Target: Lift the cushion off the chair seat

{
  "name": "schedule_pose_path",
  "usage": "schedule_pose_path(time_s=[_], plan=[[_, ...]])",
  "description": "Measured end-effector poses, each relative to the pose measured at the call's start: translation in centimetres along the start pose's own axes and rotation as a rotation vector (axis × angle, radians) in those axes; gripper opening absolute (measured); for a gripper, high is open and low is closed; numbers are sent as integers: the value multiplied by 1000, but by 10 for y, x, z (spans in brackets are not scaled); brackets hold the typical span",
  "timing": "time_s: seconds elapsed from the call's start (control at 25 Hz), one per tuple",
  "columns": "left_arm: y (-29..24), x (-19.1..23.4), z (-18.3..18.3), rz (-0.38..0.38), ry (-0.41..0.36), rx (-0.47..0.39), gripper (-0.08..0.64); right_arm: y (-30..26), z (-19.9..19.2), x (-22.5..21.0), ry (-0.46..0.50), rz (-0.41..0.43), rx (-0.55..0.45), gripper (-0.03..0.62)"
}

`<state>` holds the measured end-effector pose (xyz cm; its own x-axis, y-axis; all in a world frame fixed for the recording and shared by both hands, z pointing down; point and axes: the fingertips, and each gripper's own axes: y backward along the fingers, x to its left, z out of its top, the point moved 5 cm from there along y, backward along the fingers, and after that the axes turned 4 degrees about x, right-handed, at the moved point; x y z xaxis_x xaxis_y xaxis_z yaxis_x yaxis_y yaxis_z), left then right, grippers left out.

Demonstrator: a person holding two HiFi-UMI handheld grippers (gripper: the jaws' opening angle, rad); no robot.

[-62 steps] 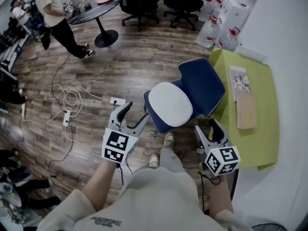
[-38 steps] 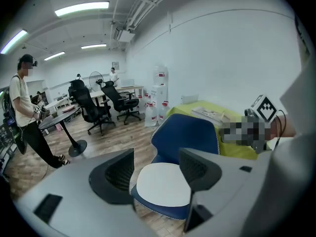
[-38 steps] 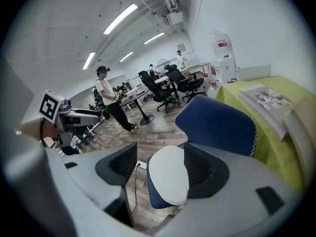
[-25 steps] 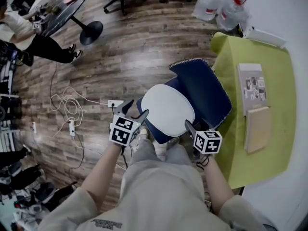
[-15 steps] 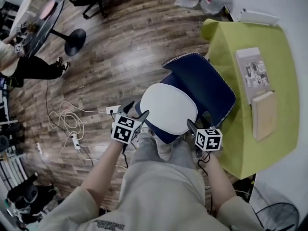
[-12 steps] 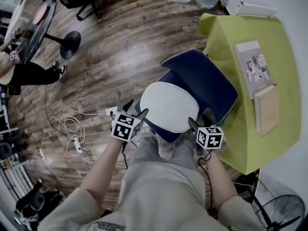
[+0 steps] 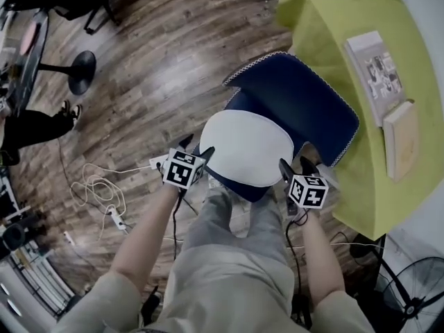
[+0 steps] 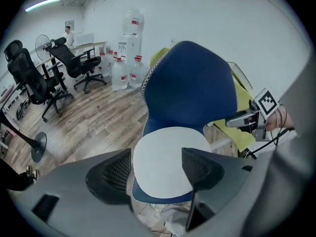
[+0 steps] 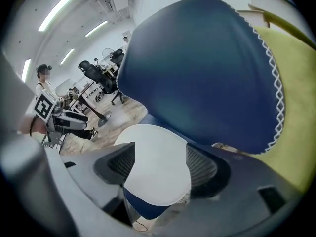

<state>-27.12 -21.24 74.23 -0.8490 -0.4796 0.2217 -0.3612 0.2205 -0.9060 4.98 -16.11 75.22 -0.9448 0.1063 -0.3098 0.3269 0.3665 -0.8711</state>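
A white oval cushion [image 7: 246, 148] lies on the seat of a dark blue chair [image 7: 302, 103] with white-stitched edging. My left gripper [image 7: 196, 148] hangs open at the cushion's front left edge. My right gripper [image 7: 294, 165] is open at its front right edge. Both pairs of jaws have just been opening, and neither touches anything. In the left gripper view the cushion [image 8: 165, 154] shows beyond the spread pads [image 8: 197, 167]. The right gripper view frames the cushion [image 9: 155, 162] the same way, under the chair back [image 9: 197, 68].
A lime-green covered table [image 7: 326, 26] with a booklet [image 7: 378, 68] and a board [image 7: 406, 137] stands right of the chair. Cables and a power strip [image 7: 114, 217] lie on the wooden floor at left. A fan [image 7: 413, 300] stands at bottom right. My legs are just in front of the seat.
Both grippers have come down and closer to the seat's front corners, flanking the cushion. The head view has shifted over the chair. The cushion has not moved.
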Motion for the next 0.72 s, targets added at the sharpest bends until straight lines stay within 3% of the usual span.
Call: schedule_pose_path(time_s=[0.2, 0.36, 0.56, 0.72], plan=[[-51, 12, -12, -21, 47, 32, 312, -39, -25, -23, -91, -27, 12, 337], [-86, 20, -28, -43, 129, 48, 313, -72, -52, -40, -162, -70, 34, 357], [-124, 25, -47, -34, 130, 93, 323, -111, -78, -56, -227, -120, 45, 380], [-150, 30, -64, -33, 178, 116, 334, -134, -95, -62, -248, -127, 70, 407]])
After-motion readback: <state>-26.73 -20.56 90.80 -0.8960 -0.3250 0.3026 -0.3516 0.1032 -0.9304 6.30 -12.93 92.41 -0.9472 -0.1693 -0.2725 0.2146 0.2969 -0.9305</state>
